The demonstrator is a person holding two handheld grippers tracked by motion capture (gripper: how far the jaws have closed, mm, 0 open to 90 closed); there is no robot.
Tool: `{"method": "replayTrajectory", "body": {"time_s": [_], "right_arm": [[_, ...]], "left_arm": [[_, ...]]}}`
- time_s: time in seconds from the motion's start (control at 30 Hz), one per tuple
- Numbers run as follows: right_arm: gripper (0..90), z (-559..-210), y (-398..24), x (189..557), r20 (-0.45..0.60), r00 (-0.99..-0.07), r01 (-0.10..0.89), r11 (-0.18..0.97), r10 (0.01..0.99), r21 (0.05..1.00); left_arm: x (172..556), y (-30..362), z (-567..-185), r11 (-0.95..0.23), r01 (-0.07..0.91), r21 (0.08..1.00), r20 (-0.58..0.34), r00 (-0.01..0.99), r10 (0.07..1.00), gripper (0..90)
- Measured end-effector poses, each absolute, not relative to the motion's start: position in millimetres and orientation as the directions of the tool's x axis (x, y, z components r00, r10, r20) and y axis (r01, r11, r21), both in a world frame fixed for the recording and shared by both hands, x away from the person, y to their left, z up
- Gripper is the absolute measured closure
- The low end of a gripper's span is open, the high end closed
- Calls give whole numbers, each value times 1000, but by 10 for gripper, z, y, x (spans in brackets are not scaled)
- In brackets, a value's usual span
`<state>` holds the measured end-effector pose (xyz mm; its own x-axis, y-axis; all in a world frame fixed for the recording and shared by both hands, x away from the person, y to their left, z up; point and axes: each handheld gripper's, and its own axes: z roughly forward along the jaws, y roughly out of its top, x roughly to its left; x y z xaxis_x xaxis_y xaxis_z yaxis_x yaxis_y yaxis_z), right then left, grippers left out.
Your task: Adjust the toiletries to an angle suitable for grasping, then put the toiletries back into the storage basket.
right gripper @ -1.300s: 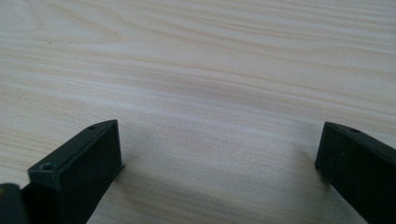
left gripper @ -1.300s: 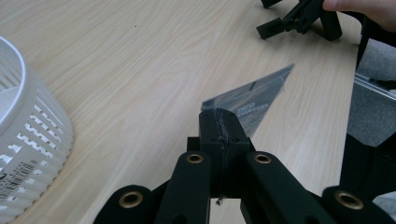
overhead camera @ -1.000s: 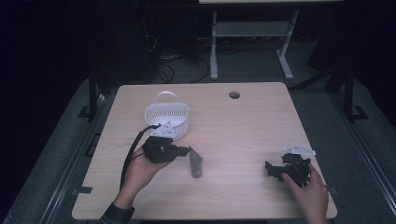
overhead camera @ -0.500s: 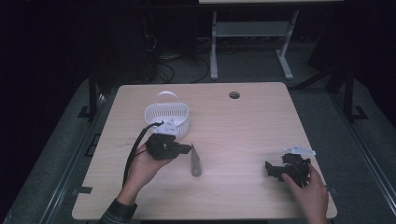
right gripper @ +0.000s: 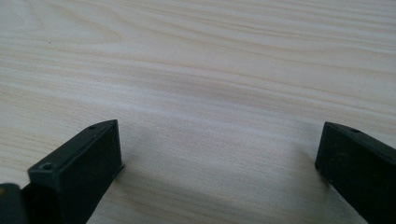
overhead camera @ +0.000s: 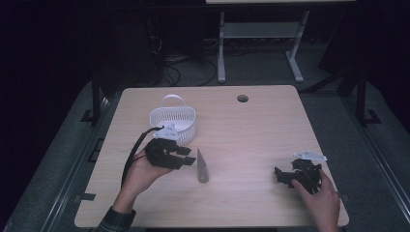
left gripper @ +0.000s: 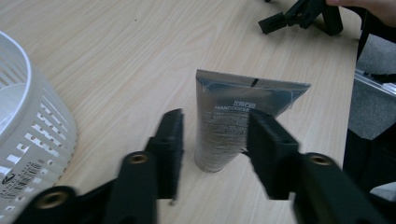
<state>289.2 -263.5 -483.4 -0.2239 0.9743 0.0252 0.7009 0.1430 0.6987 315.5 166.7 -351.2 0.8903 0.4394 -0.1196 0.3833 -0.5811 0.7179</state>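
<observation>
— Tube: where is it lying right now?

— Flat on the table, just in front of the basket, with its crimped end pointing away from the left gripper and its cap end sitting between that gripper's jaws.

— Is the gripper holding it?

— No. The jaws have just been opening and are standing partly apart. One is sitting clear of the tube; the other is overlapping its edge, and I can't tell whether it is touching.

— And the other hand?

— The right gripper is resting well apart near the table's right edge, its jaws spread wide over bare wood.

— What is worrying you from here?

— The tube is slim and tapered, so closing near the round cap end may be risking a squeeze-out: it could be skidding forward instead of seating. Also, the basket wall is sitting close beside the left gripper, so a sideways swing may be nudging it away.
</observation>
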Motion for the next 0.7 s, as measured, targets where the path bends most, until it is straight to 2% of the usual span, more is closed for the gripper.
{"method": "replayTrajectory", "body": {"time_s": [0.1,0.3,0.43,0.7], "right_arm": [[0,-4834,-2636,2892,24,-225,701,144,974,699],[0,-4834,-2636,2892,24,-224,701,144,974,698],[0,-4834,-2635,2892,24,-224,701,144,974,698],[0,-4834,-2635,2892,23,-223,701,144,974,698]], "left_arm": [[3143,1658,-3505,-593,384,708,-117,892,437,349],[3138,1613,-3495,-611,386,691,-114,893,435,192],[3149,1562,-3464,-618,389,683,-119,894,431,147],[3165,1431,-3378,-654,366,662,-89,905,417,128]]}}
